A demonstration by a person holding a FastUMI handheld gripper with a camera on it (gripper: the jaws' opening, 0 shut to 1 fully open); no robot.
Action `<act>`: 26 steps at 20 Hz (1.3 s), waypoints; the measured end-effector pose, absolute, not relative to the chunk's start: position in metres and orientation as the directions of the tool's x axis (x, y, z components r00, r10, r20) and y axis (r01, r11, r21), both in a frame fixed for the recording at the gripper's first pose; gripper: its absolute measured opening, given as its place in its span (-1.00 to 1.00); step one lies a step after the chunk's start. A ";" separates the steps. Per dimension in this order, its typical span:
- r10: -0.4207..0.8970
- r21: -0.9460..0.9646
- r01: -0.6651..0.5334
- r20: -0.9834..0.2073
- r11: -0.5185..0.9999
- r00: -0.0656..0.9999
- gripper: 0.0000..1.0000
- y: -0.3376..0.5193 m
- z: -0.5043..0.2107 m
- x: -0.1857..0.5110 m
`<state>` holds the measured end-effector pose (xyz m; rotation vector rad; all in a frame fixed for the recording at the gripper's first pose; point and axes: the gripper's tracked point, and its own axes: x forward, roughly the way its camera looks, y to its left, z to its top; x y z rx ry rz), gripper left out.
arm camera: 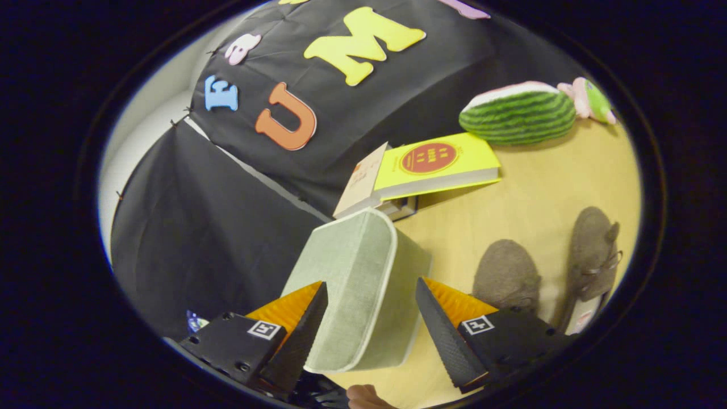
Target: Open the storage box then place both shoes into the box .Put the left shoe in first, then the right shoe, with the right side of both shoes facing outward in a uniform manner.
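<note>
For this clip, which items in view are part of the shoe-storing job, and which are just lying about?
Part of the job:
- storage box, between the open gripper fingers, lid still on
- two shoes, on the table beyond the fingers

Lying about:
- yellow book, atop another book
- watermelon toy
- small plush toy

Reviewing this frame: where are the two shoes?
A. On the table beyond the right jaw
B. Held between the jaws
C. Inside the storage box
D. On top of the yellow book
A: both shoes lie on the table, while the open gripper straddles the storage box.
</note>
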<state>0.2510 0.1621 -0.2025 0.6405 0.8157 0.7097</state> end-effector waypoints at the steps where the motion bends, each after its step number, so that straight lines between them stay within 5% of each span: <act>1: 0.784 0.757 -0.299 -0.420 0.581 0.457 0.99 0.166 -0.207 0.255; 7: 0.918 0.920 -0.135 -0.338 0.369 0.205 0.98 0.197 -0.230 0.255; 11: 0.965 0.975 -0.033 -0.213 0.220 0.155 0.93 0.203 -0.227 0.253; 14: 0.965 0.978 -0.033 -0.196 0.205 0.175 0.34 0.201 -0.224 0.257; 18: 0.955 0.965 -0.112 -0.208 0.235 0.213 0.16 0.193 -0.216 0.259; 19: 0.947 0.964 -0.104 -0.213 0.244 0.242 -0.01 0.189 -0.213 0.263; 20: 0.943 0.963 -0.105 -0.215 0.247 0.252 -0.48 0.185 -0.208 0.264; 22: 0.945 0.962 -0.119 -0.213 0.248 0.249 -0.73 0.180 -0.197 0.261; 26: 0.935 0.946 -0.119 -0.269 0.301 0.229 -0.89 0.182 -0.178 0.254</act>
